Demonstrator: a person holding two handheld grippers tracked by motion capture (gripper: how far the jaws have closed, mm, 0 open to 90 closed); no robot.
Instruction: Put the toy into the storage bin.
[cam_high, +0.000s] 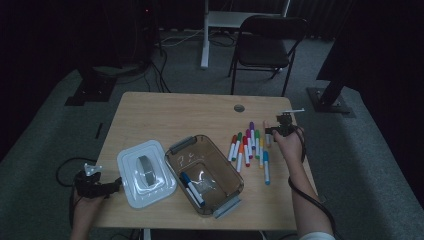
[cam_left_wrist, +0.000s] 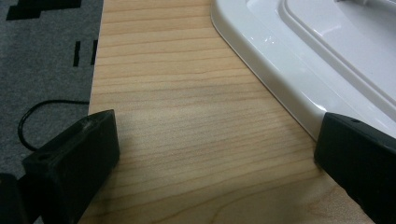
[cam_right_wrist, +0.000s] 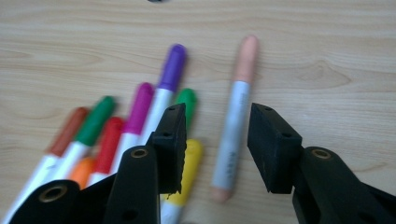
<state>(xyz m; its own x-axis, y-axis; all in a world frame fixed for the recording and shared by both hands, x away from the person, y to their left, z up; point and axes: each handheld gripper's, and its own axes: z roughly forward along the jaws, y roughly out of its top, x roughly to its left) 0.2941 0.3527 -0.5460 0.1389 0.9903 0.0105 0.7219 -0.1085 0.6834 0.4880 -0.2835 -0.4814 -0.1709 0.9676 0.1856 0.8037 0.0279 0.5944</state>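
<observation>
Right gripper view: right tongs (cam_right_wrist: 215, 149) apart round peach pen (cam_right_wrist: 236, 116), not pinching.
Left tongs (cam_left_wrist: 210, 154): apart, nothing in them.
Next: squeeze, lift to box (cam_high: 227, 175).

On the tabletop (cam_high: 165, 112), the right tool (cam_high: 278, 129) hovers over the far end of a row of coloured markers (cam_high: 249, 146); the left tool (cam_high: 96, 186) sits beside a white lid (cam_high: 145, 172) and a clear box (cam_high: 205, 174).
</observation>
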